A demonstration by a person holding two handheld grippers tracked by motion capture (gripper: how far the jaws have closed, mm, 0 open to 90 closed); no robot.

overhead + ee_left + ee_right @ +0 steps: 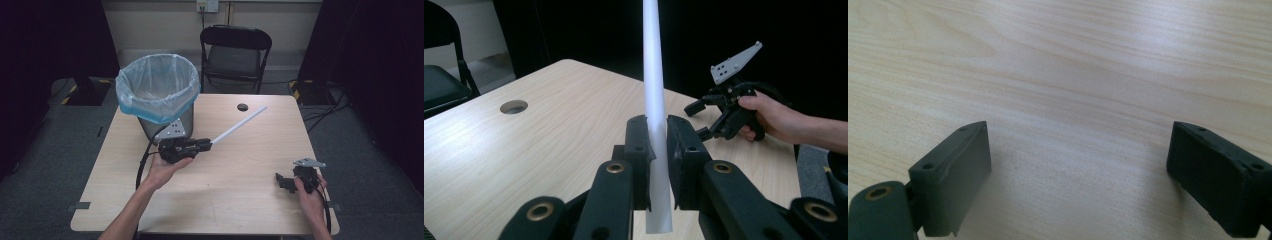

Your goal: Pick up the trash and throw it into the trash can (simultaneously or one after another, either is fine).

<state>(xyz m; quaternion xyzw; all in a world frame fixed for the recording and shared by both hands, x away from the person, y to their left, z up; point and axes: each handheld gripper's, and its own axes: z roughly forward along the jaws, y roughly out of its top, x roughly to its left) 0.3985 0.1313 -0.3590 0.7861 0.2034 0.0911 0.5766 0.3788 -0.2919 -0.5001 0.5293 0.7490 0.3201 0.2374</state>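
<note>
Two hand-held grippers: left hand-held gripper (658, 140) clamps one white tube (654, 90), right hand-held gripper (1078, 175) gapes wide, empty.

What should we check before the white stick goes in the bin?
1. Left gripper shut on the white stick: ok.
2. Grip sits near one end, so the long part could swing: not ok.
3. Bin is open on top, bag lining it: ok.
4. Right gripper open with nothing in it: ok.
5. Right gripper far from the stick: ok.
6. What is inside the bin: cannot tell.
</note>
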